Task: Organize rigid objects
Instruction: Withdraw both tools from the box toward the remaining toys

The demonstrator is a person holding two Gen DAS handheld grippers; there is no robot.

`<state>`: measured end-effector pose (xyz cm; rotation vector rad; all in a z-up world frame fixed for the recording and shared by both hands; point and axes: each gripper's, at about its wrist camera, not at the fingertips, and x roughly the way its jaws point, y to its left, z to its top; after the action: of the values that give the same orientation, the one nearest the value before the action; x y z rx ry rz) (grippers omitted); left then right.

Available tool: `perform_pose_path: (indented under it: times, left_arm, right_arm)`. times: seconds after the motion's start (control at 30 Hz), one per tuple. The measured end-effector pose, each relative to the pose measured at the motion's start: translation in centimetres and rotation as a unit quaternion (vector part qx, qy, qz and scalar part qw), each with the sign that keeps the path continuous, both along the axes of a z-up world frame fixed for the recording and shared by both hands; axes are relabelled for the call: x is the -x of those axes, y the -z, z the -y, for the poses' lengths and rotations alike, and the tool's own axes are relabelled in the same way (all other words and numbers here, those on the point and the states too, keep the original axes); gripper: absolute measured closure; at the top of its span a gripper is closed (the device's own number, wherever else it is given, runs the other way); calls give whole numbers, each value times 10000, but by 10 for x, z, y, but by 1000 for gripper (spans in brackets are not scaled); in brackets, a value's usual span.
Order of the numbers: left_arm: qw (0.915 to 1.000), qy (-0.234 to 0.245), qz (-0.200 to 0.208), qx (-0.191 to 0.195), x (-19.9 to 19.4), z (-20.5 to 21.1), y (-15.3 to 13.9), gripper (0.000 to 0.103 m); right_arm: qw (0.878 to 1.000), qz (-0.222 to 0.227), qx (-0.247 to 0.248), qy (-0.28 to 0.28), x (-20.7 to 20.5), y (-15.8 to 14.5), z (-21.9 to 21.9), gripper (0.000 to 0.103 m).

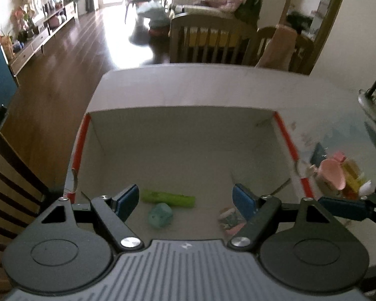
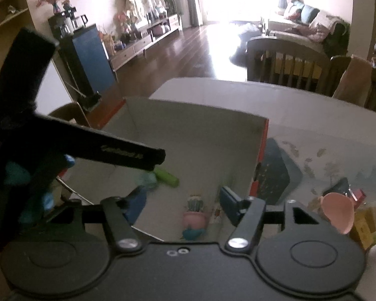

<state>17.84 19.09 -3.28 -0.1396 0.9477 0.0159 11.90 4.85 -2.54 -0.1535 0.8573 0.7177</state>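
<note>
An open cardboard box (image 1: pixel 183 125) with red edges stands on the white table (image 1: pixel 213 85). On its floor lie a green stick-shaped piece (image 1: pixel 168 198), a teal die (image 1: pixel 160 216) and a colourful piece (image 1: pixel 230 219) partly hidden by a finger. My left gripper (image 1: pixel 186 195) hangs open above them with nothing between its blue pads. In the right wrist view, my right gripper (image 2: pixel 184 198) is also open over the box (image 2: pixel 195 125). A toy cactus in a pink pot (image 2: pixel 195 213) lies below the gap, apart from both pads. The green piece (image 2: pixel 166 176) lies further in.
A pink shell-like piece (image 1: pixel 331 175) and yellow blocks (image 1: pixel 352 175) sit on the table to the right of the box, beside a dark flat case (image 2: pixel 275 175). The left gripper's black body (image 2: pixel 62 145) crowds the right view. Wooden chairs (image 1: pixel 208 40) stand beyond the table and a lamp (image 1: pixel 368 100) at the right.
</note>
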Motion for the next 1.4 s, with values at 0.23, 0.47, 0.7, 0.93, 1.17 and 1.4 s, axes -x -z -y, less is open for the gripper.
perform_pose_path:
  times: [0.23, 0.47, 0.7, 0.93, 1.17, 1.4]
  left_arm:
    - [9992, 34, 394, 86, 27, 6, -19, 21]
    - [9966, 12, 823, 98, 52, 16, -34, 21]
    - [9930, 85, 1168, 119, 75, 29, -50, 18]
    - [9906, 65, 1362, 134, 85, 45, -58, 18]
    - [9873, 74, 1580, 181, 90, 62, -59, 3]
    - [9819, 217, 1858, 307, 89, 90, -57, 0]
  right_arm:
    - [9994, 186, -273, 83, 14, -23, 21, 29]
    - [9972, 485, -556, 137, 26, -37, 40, 23]
    - [9930, 818, -832, 181, 40, -48, 63, 14]
    - [9911, 790, -1027, 319, 38, -49, 88, 9]
    - [9896, 824, -1122, 355, 35, -47, 111, 4]
    - [9895, 877, -1061, 438, 32, -41, 145, 3]
